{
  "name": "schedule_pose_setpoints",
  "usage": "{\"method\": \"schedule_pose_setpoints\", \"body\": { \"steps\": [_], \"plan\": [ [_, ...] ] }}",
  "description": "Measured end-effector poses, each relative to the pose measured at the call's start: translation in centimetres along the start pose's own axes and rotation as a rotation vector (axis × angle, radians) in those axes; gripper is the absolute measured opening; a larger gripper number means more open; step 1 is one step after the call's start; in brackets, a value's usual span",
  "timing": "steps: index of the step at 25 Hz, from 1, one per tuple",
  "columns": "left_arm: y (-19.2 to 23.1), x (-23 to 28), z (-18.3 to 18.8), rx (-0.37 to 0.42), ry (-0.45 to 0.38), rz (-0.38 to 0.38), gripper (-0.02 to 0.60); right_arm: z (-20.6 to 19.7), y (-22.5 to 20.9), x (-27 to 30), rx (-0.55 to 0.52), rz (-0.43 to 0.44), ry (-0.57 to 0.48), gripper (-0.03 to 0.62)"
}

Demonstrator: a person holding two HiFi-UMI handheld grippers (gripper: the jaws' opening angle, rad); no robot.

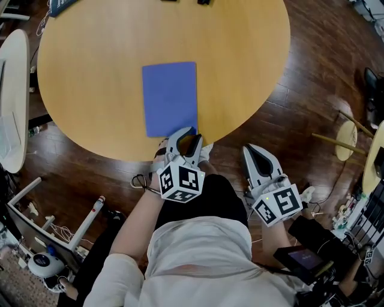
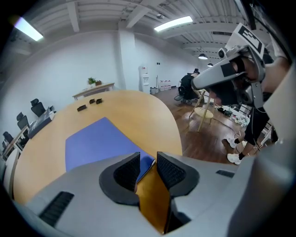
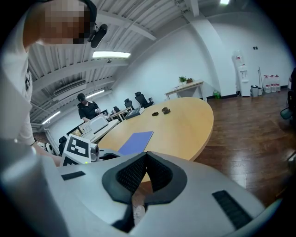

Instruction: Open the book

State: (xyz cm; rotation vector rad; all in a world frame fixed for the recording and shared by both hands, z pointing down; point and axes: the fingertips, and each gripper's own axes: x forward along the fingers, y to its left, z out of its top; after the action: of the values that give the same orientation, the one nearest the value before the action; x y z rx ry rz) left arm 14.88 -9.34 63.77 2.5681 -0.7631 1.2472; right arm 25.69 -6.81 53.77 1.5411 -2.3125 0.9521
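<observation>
A closed blue book (image 1: 170, 96) lies flat on the round wooden table (image 1: 90, 72), close to its near edge. My left gripper (image 1: 187, 135) stands open at the book's near right corner. In the left gripper view, that corner of the book (image 2: 92, 141) shows in the gap of the left gripper (image 2: 148, 160), and the pads do not press on it. My right gripper (image 1: 255, 151) hangs off the table's edge over the wooden floor, to the right of the book. In the right gripper view, the right gripper (image 3: 146, 157) has its tips together and holds nothing. The book (image 3: 135, 141) lies ahead of it to the left.
Small dark objects (image 1: 204, 2) lie at the table's far edge. A white table (image 1: 12, 96) stands at the left, and a round stool (image 1: 347, 141) on the floor at the right. A device with a screen (image 1: 306, 258) lies near my right side. A person (image 3: 85, 109) stands far off.
</observation>
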Motion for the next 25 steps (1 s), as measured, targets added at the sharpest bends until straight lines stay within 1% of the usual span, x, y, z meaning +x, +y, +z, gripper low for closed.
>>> {"method": "schedule_pose_setpoints", "body": {
  "steps": [9, 15, 17, 22, 25],
  "plan": [
    [0.11, 0.12, -0.37, -0.024, 0.013, -0.015, 0.117, -0.45, -0.06, 0.29, 0.013, -0.005, 0.005, 0.003],
    [-0.29, 0.23, -0.18, -0.043, 0.018, -0.06, 0.078, -0.66, -0.14, 0.35, 0.016, -0.008, 0.008, 0.003],
    [-0.34, 0.29, -0.18, -0.074, 0.024, -0.087, 0.073, -0.75, -0.04, 0.37, 0.016, -0.007, 0.01, 0.003],
    [-0.29, 0.27, -0.13, -0.193, 0.036, -0.168, 0.05, -0.92, 0.25, 0.41, 0.017, -0.001, 0.012, 0.003],
    [-0.14, 0.26, 0.05, -0.207, 0.035, -0.164, 0.01, -0.84, 0.36, 0.5, 0.015, 0.002, 0.011, 0.003]
  ]
}}
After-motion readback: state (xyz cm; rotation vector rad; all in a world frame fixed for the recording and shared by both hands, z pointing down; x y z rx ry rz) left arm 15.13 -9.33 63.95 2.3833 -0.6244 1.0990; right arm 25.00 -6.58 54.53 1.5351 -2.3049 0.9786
